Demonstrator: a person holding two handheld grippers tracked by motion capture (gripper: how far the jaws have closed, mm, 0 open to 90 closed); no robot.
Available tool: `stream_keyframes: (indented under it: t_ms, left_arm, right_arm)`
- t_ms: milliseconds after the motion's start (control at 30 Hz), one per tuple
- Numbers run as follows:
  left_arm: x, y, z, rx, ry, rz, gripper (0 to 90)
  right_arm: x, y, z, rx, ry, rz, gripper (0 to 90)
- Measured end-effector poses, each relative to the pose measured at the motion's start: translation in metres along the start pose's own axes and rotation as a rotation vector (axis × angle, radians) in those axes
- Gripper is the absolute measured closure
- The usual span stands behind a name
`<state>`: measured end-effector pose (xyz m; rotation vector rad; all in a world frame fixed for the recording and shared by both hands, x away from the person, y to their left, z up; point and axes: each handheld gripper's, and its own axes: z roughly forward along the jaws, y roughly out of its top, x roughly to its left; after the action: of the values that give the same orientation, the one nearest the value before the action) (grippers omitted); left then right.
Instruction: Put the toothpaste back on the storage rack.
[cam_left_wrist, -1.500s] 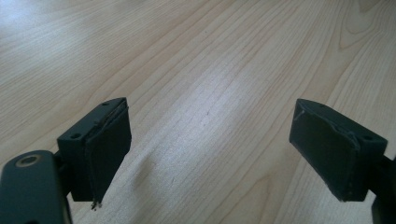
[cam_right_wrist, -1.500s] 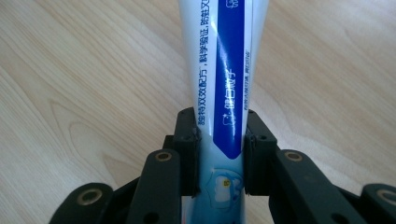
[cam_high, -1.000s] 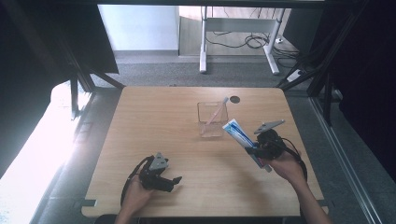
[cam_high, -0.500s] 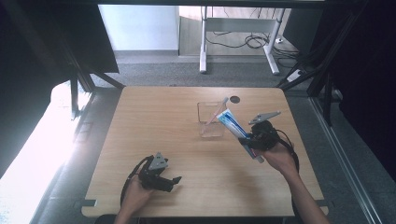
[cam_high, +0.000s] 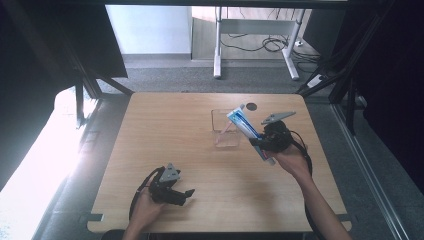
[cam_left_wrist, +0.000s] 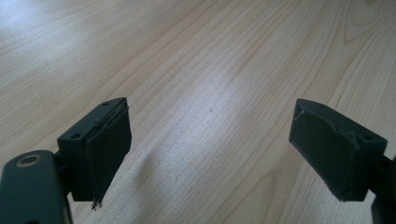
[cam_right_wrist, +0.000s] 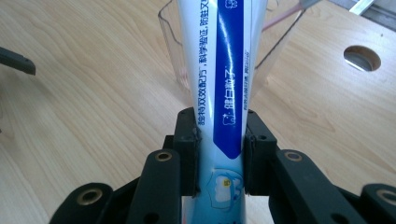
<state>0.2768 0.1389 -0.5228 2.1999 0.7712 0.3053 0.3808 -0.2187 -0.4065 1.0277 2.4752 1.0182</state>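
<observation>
Carrying a blue-and-white toothpaste tube (cam_high: 246, 130) in its clamped jaws, the right gripper (cam_high: 263, 142) has shifted leftward and a little up the picture since a second ago, so the tube's far end now hangs over the clear plastic cup (cam_high: 226, 129) rather than beside it. In the right gripper view the pads pinch the tube (cam_right_wrist: 219, 79) low on its body, and the cup (cam_right_wrist: 175, 51) stands right behind it, with a pinkish stick-like item (cam_right_wrist: 289, 14) leaning inside. That shift suggests the work in hand is dropping the tube into the cup, and the approach looks nearly finished; what remains, by my reading, is tipping the tube steeper and lowering its end past the rim.

The left gripper (cam_high: 175, 192) has not budged: it lies low at the near left of the counter (cam_high: 165, 130), its jaws wide apart over bare wood (cam_left_wrist: 210, 107) with nothing between them.

Room is generous. The cup stands well inside the far edge, near a round cable hole (cam_high: 251, 106) in the counter, and the whole left half of the surface lies open. The tight spot is the cup's mouth itself: the tube is long, slanted, and must share the space with the item already leaning there, so a nudge to the light cup could tip it.
</observation>
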Motion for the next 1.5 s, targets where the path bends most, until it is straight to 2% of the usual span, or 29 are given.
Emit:
stream_keyframes:
  t_ms: [333, 667, 1100, 1500]
  left_arm:
    - [0.002, 0.0, -0.002, -0.005, 0.004, -0.002, 13.3]
    - [0.004, -0.001, -0.002, -0.025, -0.024, -0.031, 13.1]
    - [0.003, 0.0, -0.003, -0.032, -0.018, -0.019, 13.1]
    - [0.003, -0.001, -0.002, -0.03, -0.017, -0.012, 13.1]
  right_arm:
    - [-0.003, 0.015, 0.009, -0.042, -0.002, -0.012, 72.2]
    - [-0.004, 0.031, 0.015, -0.063, -0.003, -0.024, 72.2]
    - [-0.012, 0.054, 0.024, -0.094, -0.01, -0.02, 72.2]
    - [-0.011, 0.078, 0.039, -0.112, -0.019, -0.039, 72.2]
